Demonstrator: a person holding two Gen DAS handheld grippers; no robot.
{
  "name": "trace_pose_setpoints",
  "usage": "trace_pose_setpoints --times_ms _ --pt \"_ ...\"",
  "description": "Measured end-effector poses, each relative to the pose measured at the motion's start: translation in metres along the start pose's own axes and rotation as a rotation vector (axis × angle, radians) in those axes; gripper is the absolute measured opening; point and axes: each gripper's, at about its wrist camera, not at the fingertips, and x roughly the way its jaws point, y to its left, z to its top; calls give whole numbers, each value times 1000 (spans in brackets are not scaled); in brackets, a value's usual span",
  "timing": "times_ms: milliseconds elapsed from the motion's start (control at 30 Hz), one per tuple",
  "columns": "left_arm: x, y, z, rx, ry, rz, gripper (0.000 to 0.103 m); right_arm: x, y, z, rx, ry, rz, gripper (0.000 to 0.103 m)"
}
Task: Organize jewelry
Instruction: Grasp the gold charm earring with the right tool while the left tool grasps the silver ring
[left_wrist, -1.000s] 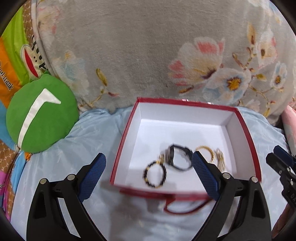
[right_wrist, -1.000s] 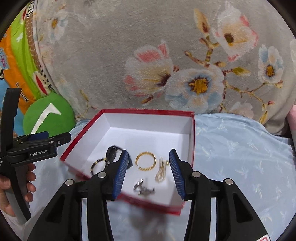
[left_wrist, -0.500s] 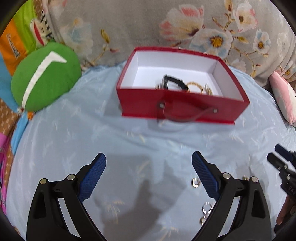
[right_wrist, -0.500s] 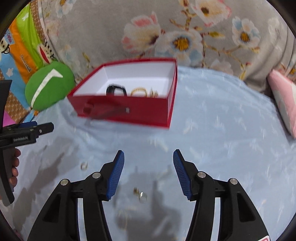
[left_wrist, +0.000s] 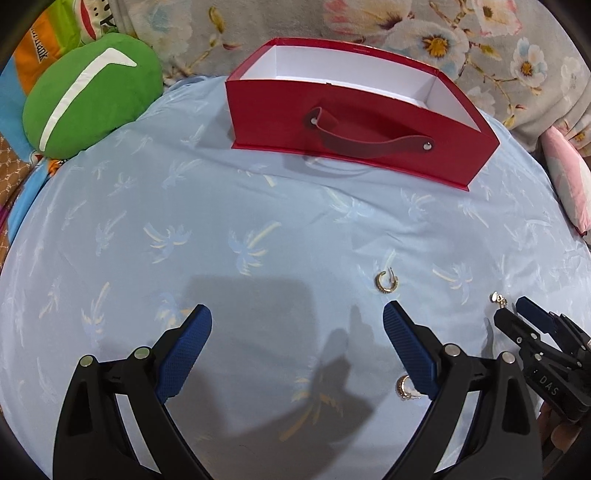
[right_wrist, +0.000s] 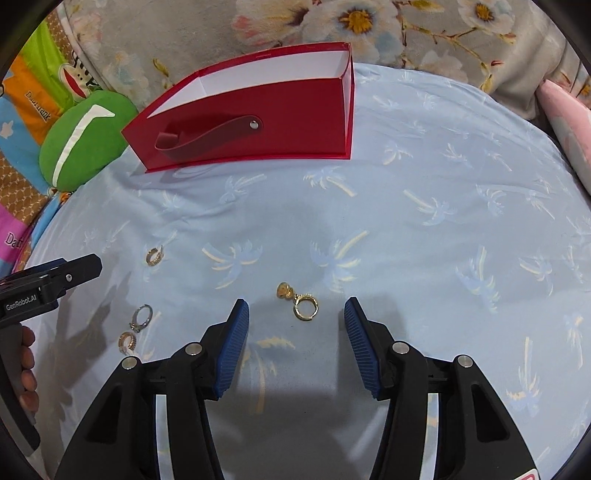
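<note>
A red box (left_wrist: 351, 144) with white inside and a strap handle stands at the far side of the blue cloth; it also shows in the right wrist view (right_wrist: 258, 125). Its contents are hidden from here. My left gripper (left_wrist: 297, 317) is open and empty above the cloth; a gold hoop earring (left_wrist: 386, 282) lies just ahead of its right finger and another (left_wrist: 404, 387) beside that finger. My right gripper (right_wrist: 295, 314) is open and empty, with a gold drop earring (right_wrist: 301, 301) between its fingertips. A silver ring (right_wrist: 142, 317) and two gold hoops (right_wrist: 127, 341) (right_wrist: 154, 255) lie to its left.
A green round cushion (left_wrist: 88, 96) lies left of the box. A grey floral blanket (left_wrist: 480, 40) rises behind it. A pink pillow (left_wrist: 569, 184) sits at the right edge. The right gripper shows at the lower right of the left wrist view (left_wrist: 528, 325).
Both grippers have pulled back from over the box and come down low over the cloth. The box now stands far ahead, and loose earrings and a ring have come into view.
</note>
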Motion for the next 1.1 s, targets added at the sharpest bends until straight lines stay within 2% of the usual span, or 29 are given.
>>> trace_pose_setpoints --times_ms 367,467,533,633,967,1000,1067,1100 --pt "9 -24 -5 42 24 -33 92 3 0 0 -1 -9 -13 48" --pt "11 -32 -8 53 32 -45 92 3 1 0 -13 -12 -29 36" --pt "10 -37 -10 65 34 -54 92 3 1 1 -20 -12 -35 23" --pt "9 -45 -13 89 36 -70 92 4 2 1 -33 -10 -43 12" --pt "6 -56 -30 103 54 -97 91 -10 -6 0 5 -42 -24 11" --pt "7 -57 -31 100 57 -102 89 -12 -5 0 5 -43 -22 11" --pt "9 -59 -31 101 65 -112 77 -14 -6 -1 7 -45 -17 11" --pt "9 -62 -31 111 55 -100 76 -15 -7 -1 8 -45 -14 11"
